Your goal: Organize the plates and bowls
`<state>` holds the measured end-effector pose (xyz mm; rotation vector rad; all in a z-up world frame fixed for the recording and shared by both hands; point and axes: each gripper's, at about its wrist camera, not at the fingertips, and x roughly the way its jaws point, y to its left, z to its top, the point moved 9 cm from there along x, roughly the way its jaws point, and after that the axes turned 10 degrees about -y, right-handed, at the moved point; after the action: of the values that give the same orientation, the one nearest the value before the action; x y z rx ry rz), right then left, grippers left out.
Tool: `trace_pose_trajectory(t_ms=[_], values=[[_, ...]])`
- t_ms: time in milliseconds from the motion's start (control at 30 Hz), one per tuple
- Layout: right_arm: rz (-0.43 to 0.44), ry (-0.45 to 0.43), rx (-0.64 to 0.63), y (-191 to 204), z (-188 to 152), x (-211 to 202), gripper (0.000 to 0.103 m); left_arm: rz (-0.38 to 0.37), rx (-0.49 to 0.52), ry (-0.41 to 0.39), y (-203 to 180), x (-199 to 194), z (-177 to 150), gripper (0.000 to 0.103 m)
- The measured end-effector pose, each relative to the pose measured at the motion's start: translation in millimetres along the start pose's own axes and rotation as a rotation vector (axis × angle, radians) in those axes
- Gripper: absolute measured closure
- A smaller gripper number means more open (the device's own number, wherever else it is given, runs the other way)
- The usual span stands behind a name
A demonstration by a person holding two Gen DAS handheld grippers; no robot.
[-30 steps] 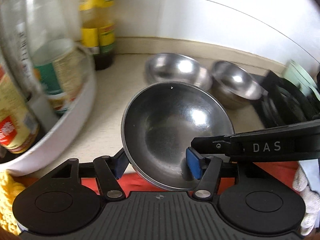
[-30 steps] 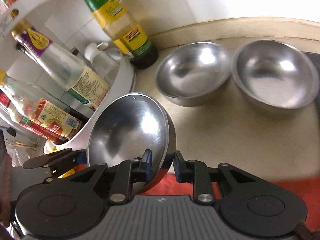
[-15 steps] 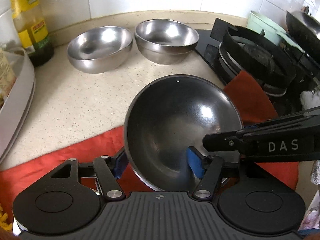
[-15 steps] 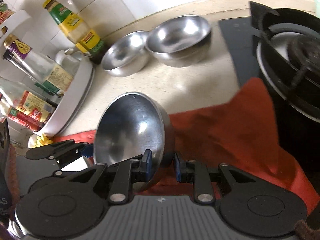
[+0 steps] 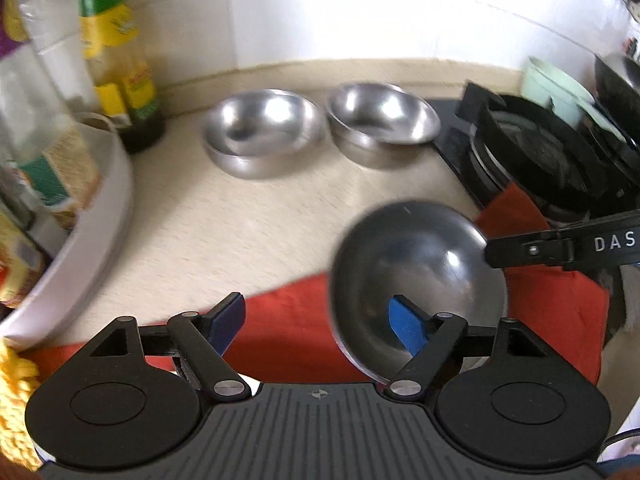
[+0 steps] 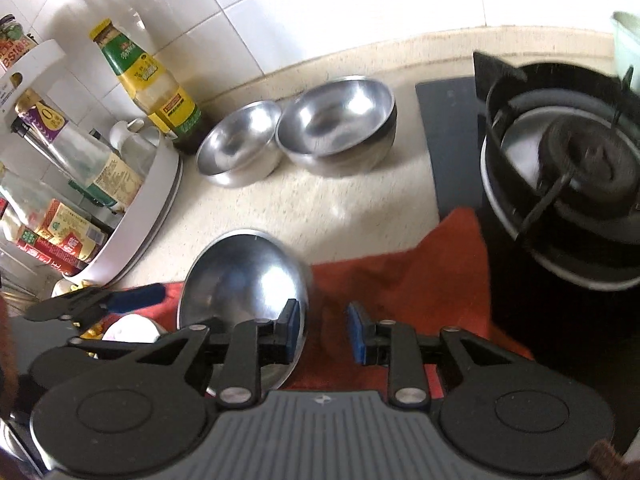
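Steel bowl, shiny and empty, stands tilted on its edge over a red cloth at the near side of a pale speckled desk. Its open side faces the left gripper's camera.

The left gripper has its jaws wide apart and opening. The bowl's near rim lies between them. One blue pad is inside the bowl, and the other pad stands well clear of it over the cloth.

In the right wrist view, the right gripper straddles the opposite rim of the same bowl. Its jaws are opening. One pad sits against the bowl's inner wall, and a strip of red cloth shows between the outer wall and the other pad, so they are not clamped on it.

At the back of the desk, against a white tiled wall, two more steel bowls sit upright side by side, touching or nearly so. To their left stands a dark bottle with a yellow and green label. Nearer the camera is a white round tray crowded with bottles and jars. To the right of the bowls is a black gas stove burner, and the red cloth reaches its edge.
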<state>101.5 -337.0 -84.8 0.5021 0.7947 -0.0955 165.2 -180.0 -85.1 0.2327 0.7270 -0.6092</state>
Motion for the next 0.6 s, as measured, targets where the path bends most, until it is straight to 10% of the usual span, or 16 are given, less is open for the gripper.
trace_pose_trajectory(t_ms=[600], values=[[0.055,-0.099,-0.146,41.7,101.3,42.4,0.068,0.102,-0.154,-0.027,56.8,35.7,51.3,0.016]])
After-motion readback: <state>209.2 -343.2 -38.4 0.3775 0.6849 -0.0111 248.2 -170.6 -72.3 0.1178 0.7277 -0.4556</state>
